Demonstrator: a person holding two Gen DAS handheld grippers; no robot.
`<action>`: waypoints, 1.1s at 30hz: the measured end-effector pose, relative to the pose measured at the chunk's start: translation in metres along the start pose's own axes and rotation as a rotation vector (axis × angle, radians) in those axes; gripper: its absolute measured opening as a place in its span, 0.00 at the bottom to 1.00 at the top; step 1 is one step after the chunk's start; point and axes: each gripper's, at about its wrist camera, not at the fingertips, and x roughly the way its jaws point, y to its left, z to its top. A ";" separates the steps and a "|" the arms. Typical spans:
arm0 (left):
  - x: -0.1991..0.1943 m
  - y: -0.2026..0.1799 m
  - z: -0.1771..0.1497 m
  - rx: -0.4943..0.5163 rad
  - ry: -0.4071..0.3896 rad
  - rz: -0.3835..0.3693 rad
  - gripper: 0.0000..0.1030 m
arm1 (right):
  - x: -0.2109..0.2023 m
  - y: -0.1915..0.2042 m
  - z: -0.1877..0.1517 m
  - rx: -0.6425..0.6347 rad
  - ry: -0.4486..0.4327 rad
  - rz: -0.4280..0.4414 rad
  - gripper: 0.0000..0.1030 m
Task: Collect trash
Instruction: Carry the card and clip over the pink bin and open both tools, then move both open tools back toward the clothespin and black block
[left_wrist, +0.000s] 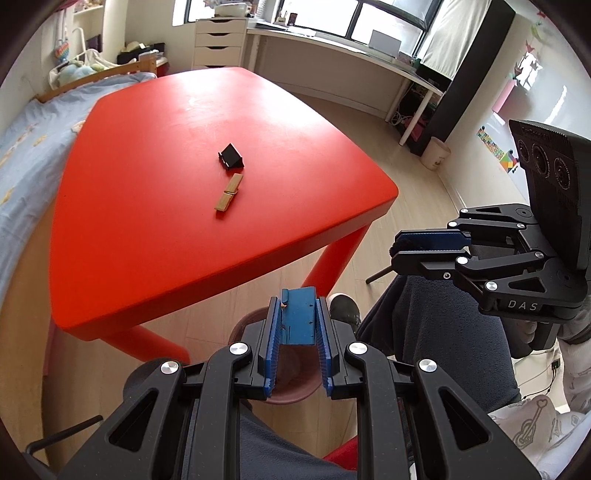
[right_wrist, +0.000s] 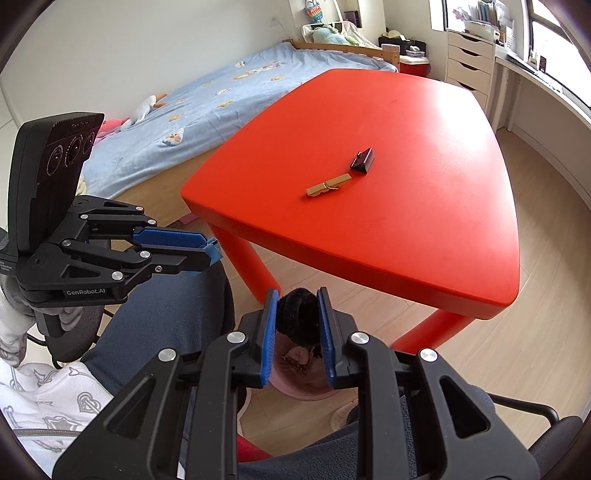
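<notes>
Left gripper (left_wrist: 297, 321): jaws drawn in tight on a small blue block (left_wrist: 299, 317), flat-sided and rigid by its look. It should hold firm across its flat faces; judged light, with little slip risk against the ribbed pads.

Right gripper (right_wrist: 295, 325): jaws likewise pressed in on a black fuzzy item (right_wrist: 297, 314), soft and compressible, possibly a hair tie or a tuft. Judged very light; it may cling to the pads on release rather than drop cleanly.

Both grippers hang off the near edge of the red desk (left_wrist: 147, 240), above a pink bin (right_wrist: 295, 384) on the floor, which already holds some scraps.

Remaining on the desk, about mid-surface: a wooden clothespin (left_wrist: 229, 192) and a black binder clip (left_wrist: 231, 156), lying just apart, end to end.

Assessment of handling:
- Clothespin: stiff, light, lying flat. Best taken across its narrow width near the spring, where it is thickest.
- Binder clip: hard, smooth metal, wedge-shaped. The sloped faces could squirt out of the pads; a hold across its two open ends looks safer.
</notes>
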 end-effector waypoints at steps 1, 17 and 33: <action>0.001 -0.001 -0.002 0.001 0.004 0.000 0.18 | 0.001 0.000 0.000 0.002 0.003 0.001 0.20; 0.005 -0.004 -0.007 0.005 0.021 -0.016 0.18 | 0.004 0.002 -0.008 0.015 0.011 0.038 0.20; 0.007 0.013 -0.012 -0.032 0.011 0.057 0.92 | 0.010 -0.013 -0.011 0.087 0.024 -0.002 0.97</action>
